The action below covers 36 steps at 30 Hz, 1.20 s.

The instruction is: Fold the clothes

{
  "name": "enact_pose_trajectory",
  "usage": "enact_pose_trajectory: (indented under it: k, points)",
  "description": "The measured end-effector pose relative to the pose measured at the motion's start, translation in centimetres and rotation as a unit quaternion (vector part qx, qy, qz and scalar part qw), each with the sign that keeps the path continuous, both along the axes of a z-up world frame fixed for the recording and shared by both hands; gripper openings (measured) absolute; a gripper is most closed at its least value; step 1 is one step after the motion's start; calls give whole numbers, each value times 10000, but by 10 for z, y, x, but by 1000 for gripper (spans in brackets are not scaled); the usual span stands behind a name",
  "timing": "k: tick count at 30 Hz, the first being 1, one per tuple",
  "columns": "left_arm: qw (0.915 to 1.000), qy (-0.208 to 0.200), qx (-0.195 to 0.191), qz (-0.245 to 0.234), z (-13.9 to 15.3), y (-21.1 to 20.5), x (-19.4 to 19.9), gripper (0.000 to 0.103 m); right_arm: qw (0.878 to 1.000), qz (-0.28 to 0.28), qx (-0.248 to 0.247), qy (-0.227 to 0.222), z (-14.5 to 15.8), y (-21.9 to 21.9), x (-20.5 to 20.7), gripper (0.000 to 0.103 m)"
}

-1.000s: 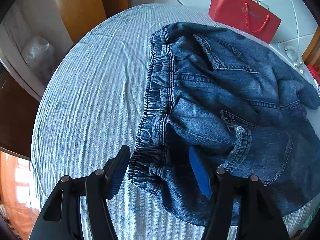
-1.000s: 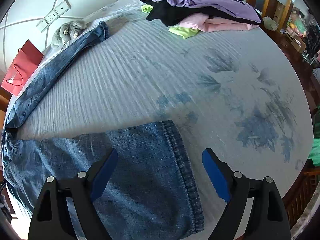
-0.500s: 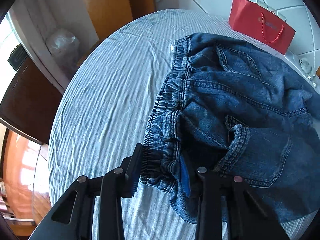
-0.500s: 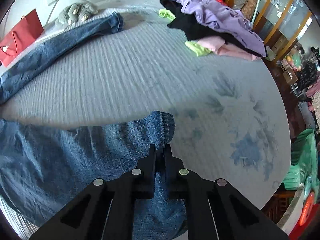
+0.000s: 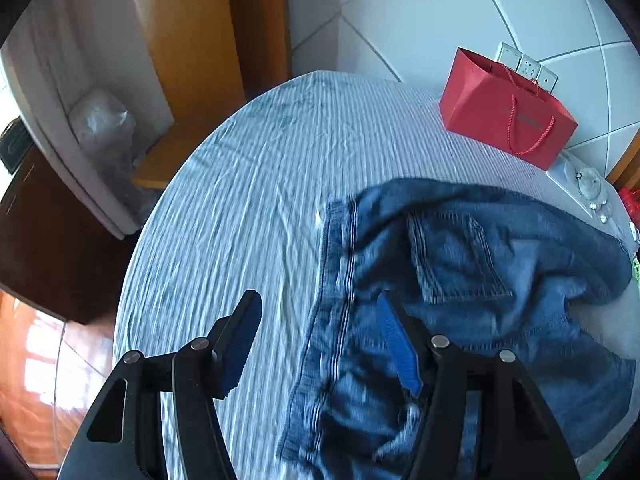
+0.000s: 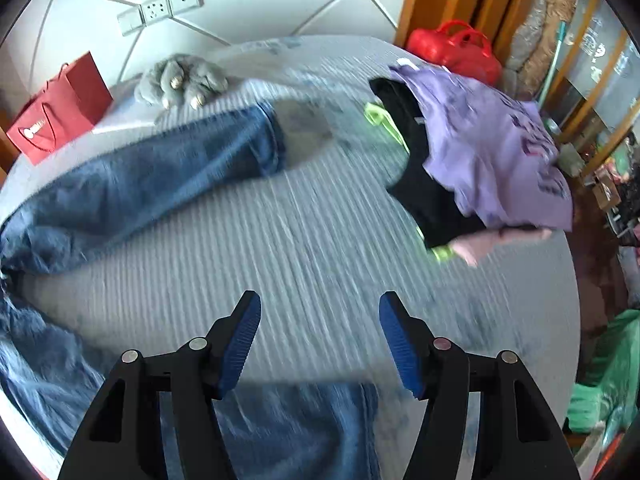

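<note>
Jeans (image 6: 132, 184) sprawl legs apart across the bed (image 6: 320, 248); your left hand-held gripper (image 5: 320, 340) gapes over the waistband, right hand-held gripper (image 6: 320, 336) spread above the near leg's cuff.

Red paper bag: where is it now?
The red paper bag stands at the head of the bed against the white wall, beyond the jeans, under the sockets.

The left gripper (image 5: 318, 344) is a black plastic two-finger frame with triangular cut-outs, round silver rivets at its joints and ribbed blue rubber pads (image 5: 398, 346) lining the fingertips. The right gripper (image 6: 319, 343) has the same black frame, silver rivets and blue ribbed pads (image 6: 240, 340).
</note>
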<state>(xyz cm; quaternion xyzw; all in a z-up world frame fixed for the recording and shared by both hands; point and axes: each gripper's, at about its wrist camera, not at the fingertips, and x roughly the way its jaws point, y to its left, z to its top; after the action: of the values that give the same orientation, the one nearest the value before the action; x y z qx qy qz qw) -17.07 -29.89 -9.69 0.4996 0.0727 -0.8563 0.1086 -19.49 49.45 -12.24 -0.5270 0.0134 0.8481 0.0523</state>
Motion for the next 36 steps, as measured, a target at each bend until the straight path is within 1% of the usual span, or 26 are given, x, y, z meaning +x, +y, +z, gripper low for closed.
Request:
enact_pose_trajectory:
  k: [2, 4, 5, 6, 8, 10, 13, 15, 17, 19, 21, 23, 24, 25, 27, 29, 31, 33, 34, 35, 36]
  points:
    - [9999, -13, 94, -83, -11, 2, -33, 61, 9996, 215, -158, 137, 5, -11, -37, 61]
    - [9997, -97, 174, -164, -24, 8, -62, 61, 9989, 398, -163, 179, 4, -23, -74, 64]
    - [9995, -151, 141, -237, -31, 11, -76, 61, 9987, 462, -138, 162, 2, -27, -91, 65]
    - [9992, -214, 97, -312, -38, 14, -88, 61, 9985, 525, -112, 145, -1, -31, -108, 69]
    - [9983, -364, -5, -456, -53, 21, -106, 61, 9981, 608, -74, 95, -7, -34, -138, 70]
    - [9972, -510, -20, -541, -69, 26, -119, 61, 9978, 663, -43, 36, -15, -34, -166, 70]
    - [9958, -687, -162, -582, -89, 30, -130, 61, 9974, 711, 13, -96, -29, -34, -200, 72]
    - [9954, -691, -267, -602, -97, 31, -134, 63, 9972, 711, 61, -225, -40, -33, -216, 72]
    - [9952, -667, -315, -636, -101, 32, -136, 68, 9968, 711, 109, -354, -51, -32, -232, 72]
    - [9950, -667, -378, -647, -105, 33, -139, 70, 9961, 714, 150, -497, -63, -31, -247, 72]
    - [9957, -643, -323, -579, -107, 30, -140, 71, 9949, 737, 145, -666, -75, -32, -251, 70]
    - [9964, -649, -236, -497, -106, 26, -141, 73, 9948, 837, 66, -584, -76, -34, -246, 56]
    - [9964, -642, -247, -495, -105, 26, -139, 73, 9941, 901, -29, -598, -75, -35, -245, 41]
    - [9964, -635, -258, -492, -103, 25, -138, 73, 9938, 935, -7, -600, -75, -38, -244, 40]
    - [9964, -644, -228, -503, -102, 22, -133, 73, 9928, 1023, 202, -582, -75, -44, -242, 40]
    - [9959, -702, -203, -526, -105, 20, -130, 73, 9928, 1036, 224, -561, -76, -45, -241, 40]
    - [9962, -654, -246, -528, -106, 23, -131, 73, 9932, 1009, 196, -544, -77, -45, -239, 40]
    - [9970, -608, -172, -444, -107, 23, -135, 71, 9930, 1023, 275, -527, -79, -47, -241, 40]
    - [9974, -583, -91, -402, -108, 22, -136, 67, 9922, 1070, 358, -523, -79, -50, -241, 39]
    - [9977, -561, 22, -387, -107, 23, -137, 54, 9913, 1125, 446, -520, -78, -53, -240, 38]
    - [9976, -549, 23, -422, -106, 27, -136, 47, 9898, 1204, 552, -520, -78, -57, -240, 35]
